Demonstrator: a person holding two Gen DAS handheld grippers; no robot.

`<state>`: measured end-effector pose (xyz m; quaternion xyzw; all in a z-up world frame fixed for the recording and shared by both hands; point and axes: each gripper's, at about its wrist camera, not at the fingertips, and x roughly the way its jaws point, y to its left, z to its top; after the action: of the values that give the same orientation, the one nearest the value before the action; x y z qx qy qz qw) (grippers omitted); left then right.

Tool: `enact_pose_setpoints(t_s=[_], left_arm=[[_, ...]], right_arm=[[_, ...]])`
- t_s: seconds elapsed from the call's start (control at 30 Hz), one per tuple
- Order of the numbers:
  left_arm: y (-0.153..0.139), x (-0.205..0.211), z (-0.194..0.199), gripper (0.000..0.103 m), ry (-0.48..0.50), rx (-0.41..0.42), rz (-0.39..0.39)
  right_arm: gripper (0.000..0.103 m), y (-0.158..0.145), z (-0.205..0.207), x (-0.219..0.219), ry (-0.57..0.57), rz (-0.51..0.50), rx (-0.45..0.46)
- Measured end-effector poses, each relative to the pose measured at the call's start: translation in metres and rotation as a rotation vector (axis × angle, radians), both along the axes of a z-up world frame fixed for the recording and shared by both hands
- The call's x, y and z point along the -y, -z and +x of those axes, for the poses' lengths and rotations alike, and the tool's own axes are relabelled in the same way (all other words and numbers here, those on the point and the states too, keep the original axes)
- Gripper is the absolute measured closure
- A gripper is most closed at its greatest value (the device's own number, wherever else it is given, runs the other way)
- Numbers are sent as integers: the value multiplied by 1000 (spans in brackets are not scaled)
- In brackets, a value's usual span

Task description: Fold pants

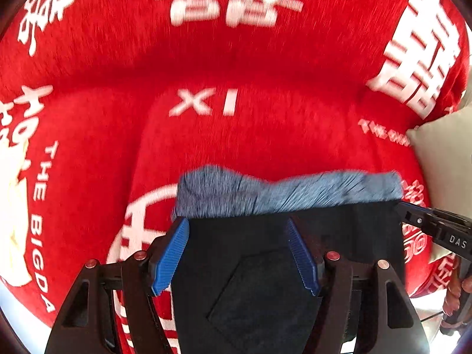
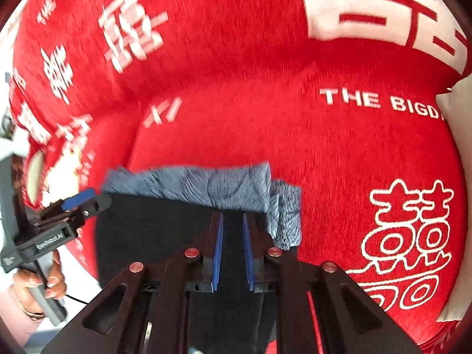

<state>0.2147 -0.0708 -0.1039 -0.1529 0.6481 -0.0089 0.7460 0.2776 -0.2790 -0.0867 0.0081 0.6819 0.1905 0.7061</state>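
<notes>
The pants [image 1: 265, 265] are dark navy with a lighter blue-grey band [image 1: 295, 194] along their far edge, held up over a red sofa. In the left wrist view my left gripper [image 1: 239, 224] has its blue fingers [image 1: 174, 253] wide apart, with the dark cloth lying between them. My right gripper [image 1: 404, 209] grips the pants' right corner there. In the right wrist view my right gripper [image 2: 233, 218] is shut on the pants [image 2: 153, 230] with a narrow fold between the pads. The left gripper [image 2: 97, 197] shows at the cloth's left corner.
A red sofa cover [image 1: 236, 135] with white characters and letters fills both views. A beige cushion [image 1: 442, 159] lies at the right. It also shows at the right edge in the right wrist view [image 2: 460, 124]. A pale floor [image 2: 79, 265] shows at lower left.
</notes>
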Motion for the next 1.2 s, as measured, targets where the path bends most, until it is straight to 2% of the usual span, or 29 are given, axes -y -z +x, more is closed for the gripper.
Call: enact_pose_setpoints(t_s=[0.1,0.2,0.3,0.4,0.43,0.6,0.73,0.83,0.97,1.2], left_arm=[[10,7,-9,33,23,6,35],[11,6,-11,28,17,3,39],[9,2,-13,28,-14,-12,47],[-1,0,-22,28,-30,-22,76],[-5,1,-27,28,-29,-20,77],[-19,4,-60,28,-48,-45,112],[-17,2,-86,28,-67,-92,135],[-12,1,-102,28,-49,-125,172],[-7,-4,-111,28,-47,-126,155],[8,3,-109,28,-10,-145,191]], right_arm=[[92,18,-10,8,21,1,-41],[92,17,-17,11,-13,-9,-14],[92,14,-22,7,-56,-56,7],[92,9,-29,10,-46,-104,-4],[88,6,-33,11,-44,-119,-8],[87,-11,-67,19,-28,-126,-32],[67,-20,-93,29,5,-147,-34],[67,-20,-107,40,35,-161,-53],[67,-15,-115,51,70,-172,-79],[67,5,-119,47,2,-228,-94]])
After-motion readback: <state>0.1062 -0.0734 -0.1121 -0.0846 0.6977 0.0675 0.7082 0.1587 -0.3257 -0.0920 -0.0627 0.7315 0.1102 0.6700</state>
